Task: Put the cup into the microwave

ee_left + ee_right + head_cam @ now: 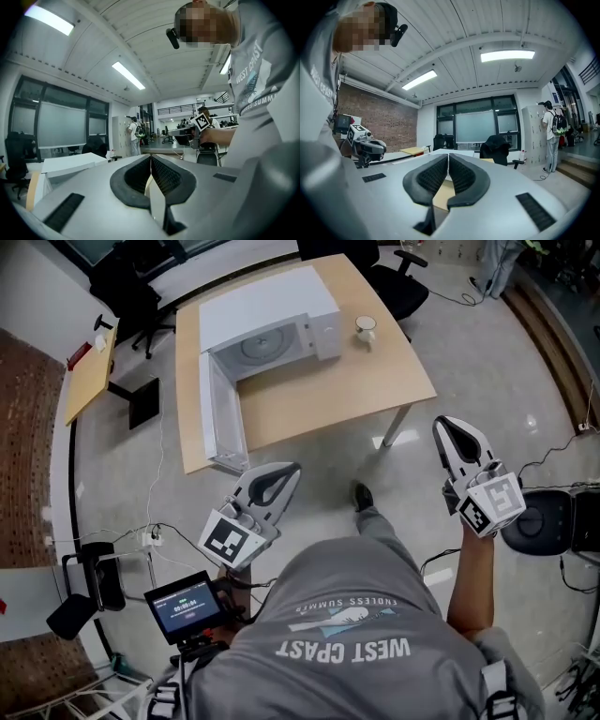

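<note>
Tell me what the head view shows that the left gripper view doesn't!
Only the head view: the shoe and the small screen. Only the left gripper view: ceiling lights and a person with a backpack. Both: the left gripper, shut, and the right gripper.

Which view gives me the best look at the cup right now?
The head view: the cup stands in full sight on the table, just right of the open microwave. In neither gripper view can I make it out.
</note>
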Motion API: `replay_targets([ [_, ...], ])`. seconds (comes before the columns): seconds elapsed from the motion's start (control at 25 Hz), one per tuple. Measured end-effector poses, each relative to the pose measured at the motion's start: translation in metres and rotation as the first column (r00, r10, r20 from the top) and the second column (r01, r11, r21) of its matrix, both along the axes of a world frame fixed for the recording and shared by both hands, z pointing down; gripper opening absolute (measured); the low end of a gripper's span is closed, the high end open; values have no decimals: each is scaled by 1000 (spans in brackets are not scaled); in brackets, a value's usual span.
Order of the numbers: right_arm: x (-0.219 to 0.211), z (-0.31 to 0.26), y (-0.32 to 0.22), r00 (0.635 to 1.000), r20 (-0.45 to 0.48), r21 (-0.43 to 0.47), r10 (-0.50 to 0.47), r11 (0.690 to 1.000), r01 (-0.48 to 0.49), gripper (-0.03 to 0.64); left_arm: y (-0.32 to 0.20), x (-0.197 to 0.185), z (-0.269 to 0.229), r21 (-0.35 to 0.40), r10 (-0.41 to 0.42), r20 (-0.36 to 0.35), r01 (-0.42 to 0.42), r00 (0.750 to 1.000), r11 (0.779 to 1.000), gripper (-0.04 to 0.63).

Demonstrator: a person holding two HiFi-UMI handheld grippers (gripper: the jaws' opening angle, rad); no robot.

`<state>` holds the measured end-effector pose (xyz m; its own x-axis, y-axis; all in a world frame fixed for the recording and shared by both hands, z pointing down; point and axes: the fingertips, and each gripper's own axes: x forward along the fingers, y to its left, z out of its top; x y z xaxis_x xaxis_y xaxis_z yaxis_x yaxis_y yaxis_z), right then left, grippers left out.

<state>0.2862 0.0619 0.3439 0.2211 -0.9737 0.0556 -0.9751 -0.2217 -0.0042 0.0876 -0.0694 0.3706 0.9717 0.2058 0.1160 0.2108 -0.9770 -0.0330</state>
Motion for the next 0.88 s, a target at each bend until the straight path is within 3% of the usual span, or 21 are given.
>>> replay_targets([
  [0.44,160,65,-122,997,70,-113,-35,993,42,20,-70,101,17,-45,-109,85,113,990,993,21],
  [0.68,251,136,-197,993,117,-205,-34,977,57,20,-101,138,38,-78,-192,139,204,972,976,21],
  [0.88,303,200,-260,985,170,-298,-20,952,71,44,-129,148,53,-97,-272,190,293,943,951,21],
])
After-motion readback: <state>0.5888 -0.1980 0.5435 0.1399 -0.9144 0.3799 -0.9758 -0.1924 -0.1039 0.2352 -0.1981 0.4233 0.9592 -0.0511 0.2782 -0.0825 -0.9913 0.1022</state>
